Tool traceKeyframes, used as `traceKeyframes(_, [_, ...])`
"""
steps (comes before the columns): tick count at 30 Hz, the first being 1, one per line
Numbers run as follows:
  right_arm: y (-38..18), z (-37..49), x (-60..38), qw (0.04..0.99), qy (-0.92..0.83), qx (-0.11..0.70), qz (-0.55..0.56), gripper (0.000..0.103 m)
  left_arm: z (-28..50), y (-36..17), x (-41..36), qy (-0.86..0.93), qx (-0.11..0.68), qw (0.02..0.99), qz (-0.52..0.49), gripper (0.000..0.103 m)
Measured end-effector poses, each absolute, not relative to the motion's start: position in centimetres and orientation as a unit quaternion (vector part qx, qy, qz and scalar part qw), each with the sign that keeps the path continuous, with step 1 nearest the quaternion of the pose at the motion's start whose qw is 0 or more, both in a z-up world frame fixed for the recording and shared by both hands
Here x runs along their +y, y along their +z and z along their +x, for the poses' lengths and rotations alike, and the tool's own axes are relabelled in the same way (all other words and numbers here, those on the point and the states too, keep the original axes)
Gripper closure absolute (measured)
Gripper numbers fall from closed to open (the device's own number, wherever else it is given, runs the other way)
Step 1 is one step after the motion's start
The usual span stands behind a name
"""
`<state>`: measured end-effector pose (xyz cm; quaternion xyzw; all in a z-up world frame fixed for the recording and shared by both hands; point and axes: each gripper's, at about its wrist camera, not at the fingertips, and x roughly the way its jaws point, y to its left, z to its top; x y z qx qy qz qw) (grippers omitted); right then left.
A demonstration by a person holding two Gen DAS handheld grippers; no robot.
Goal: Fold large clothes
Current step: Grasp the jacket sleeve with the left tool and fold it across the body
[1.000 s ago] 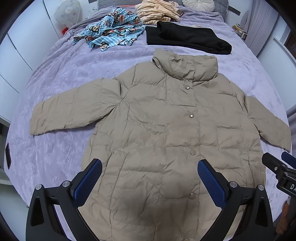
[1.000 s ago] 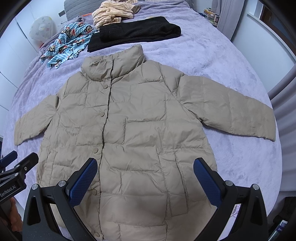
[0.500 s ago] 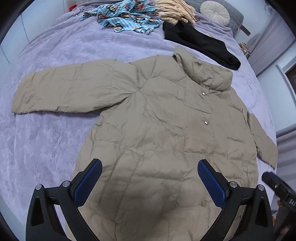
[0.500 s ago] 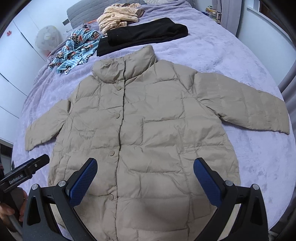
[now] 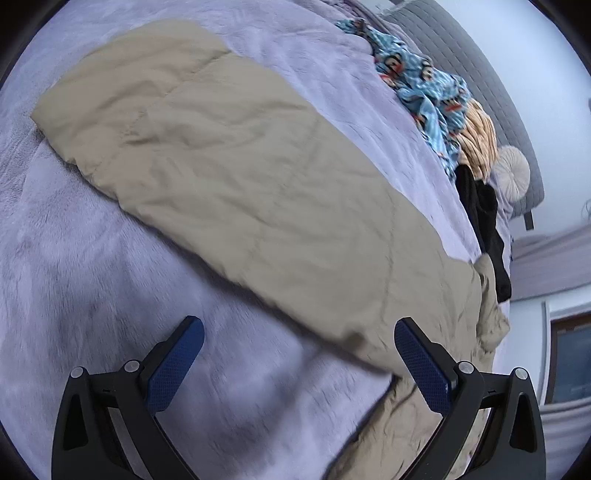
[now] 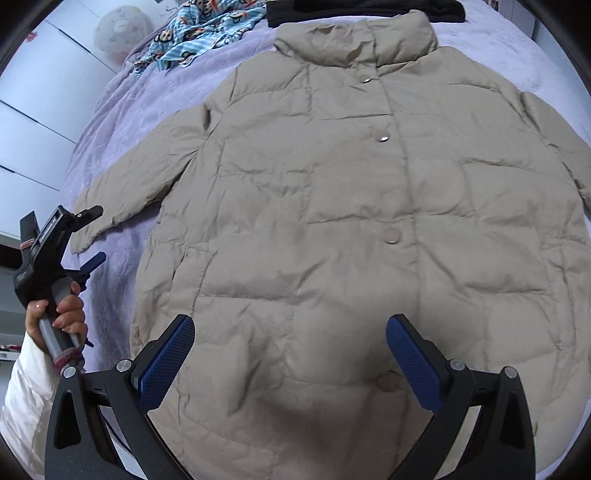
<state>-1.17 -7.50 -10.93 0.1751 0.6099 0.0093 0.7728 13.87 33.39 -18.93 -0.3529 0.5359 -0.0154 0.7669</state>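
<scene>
A beige puffer jacket [image 6: 351, 206] lies flat, front up and snapped, on a lilac bedspread [image 6: 122, 122]. Its left sleeve [image 5: 240, 177] fills the left wrist view, stretched out across the bed. My left gripper [image 5: 295, 362] is open and empty, low over the bedspread just below the sleeve, near the armpit. It also shows in the right wrist view [image 6: 85, 236], by the sleeve cuff. My right gripper [image 6: 290, 354] is open and empty over the jacket's lower front, close to the hem.
A blue cartoon-print garment [image 6: 203, 29], a striped peach garment [image 5: 478, 144] and a black garment [image 5: 484, 221] lie near the head of the bed. A round cushion [image 5: 511, 177] leans on the grey headboard [image 5: 480, 74]. White cabinets [image 6: 33, 110] stand left of the bed.
My left gripper has swung left and down from over the jacket's body to the left sleeve. My right gripper has moved left and lower over the jacket's front. Both stay open.
</scene>
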Motion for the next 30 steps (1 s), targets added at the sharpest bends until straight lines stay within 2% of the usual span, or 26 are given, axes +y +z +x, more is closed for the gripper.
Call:
traceKeyframes(3, [-12.0,0.2,-5.7,0.772,0.023,0.607,0.188,0.0,16.2,-19.7,35.4,-0.012,0.515,0.77,-0.377,0.0])
traceKeyframes(7, [-11.9,1.9,-4.5,0.782,0.032,0.592,0.193,0.0,20.1,-18.8,35.9,0.002,0.493,0.8,-0.342,0.0])
traceKeyframes(9, [-11.8,2.9,-4.1,0.788,0.035,0.584,0.192,0.0,21.8,-18.6,36.0,0.018,0.49,0.812,-0.317,0.003])
traceKeyframes(10, [-11.8,3.4,-3.9,0.789,0.036,0.582,0.193,0.0,22.3,-18.5,36.1,0.026,0.489,0.816,-0.307,0.027])
traceKeyframes(11, [-11.8,4.1,-3.8,0.79,0.036,0.58,0.196,0.0,22.8,-18.6,36.1,0.032,0.496,0.816,-0.296,0.065])
traceKeyframes(12, [-11.8,4.7,-3.7,0.791,0.037,0.577,0.198,0.0,23.3,-18.8,36.4,0.015,0.498,0.81,-0.308,0.081])
traceKeyframes(13, [-11.8,5.4,-3.5,0.792,0.037,0.575,0.201,0.0,23.3,-18.7,36.9,0.001,0.494,0.805,-0.329,0.091])
traceKeyframes(15, [-11.4,6.8,-3.3,0.799,0.041,0.565,0.203,0.0,23.0,-17.3,37.3,-0.005,0.48,0.814,-0.327,0.093])
traceKeyframes(19, [-10.8,10.0,-2.1,0.817,0.041,0.542,0.192,0.002,22.0,-12.3,35.8,-0.028,0.445,0.858,-0.255,0.093])
traceKeyframes(20, [-10.9,11.0,-1.7,0.82,0.042,0.536,0.197,0.006,21.7,-11.0,35.3,-0.037,0.436,0.867,-0.239,0.093])
traceKeyframes(21, [-11.2,11.7,-1.4,0.819,0.047,0.534,0.205,0.036,21.3,-9.5,34.6,-0.048,0.425,0.877,-0.219,0.093])
traceKeyframes(22, [-11.8,12.7,-1.0,0.812,0.054,0.54,0.215,0.077,21.2,-8.3,33.8,-0.057,0.415,0.885,-0.203,0.093])
traceKeyframes(23, [-12.7,13.8,-0.5,0.801,0.062,0.55,0.23,0.087,20.9,-7.1,32.8,-0.068,0.405,0.893,-0.183,0.093])
traceKeyframes(30, [-17.2,16.7,2.4,0.778,0.116,0.551,0.278,0.089,19.3,-1.6,23.7,-0.155,0.369,0.913,-0.081,0.093])
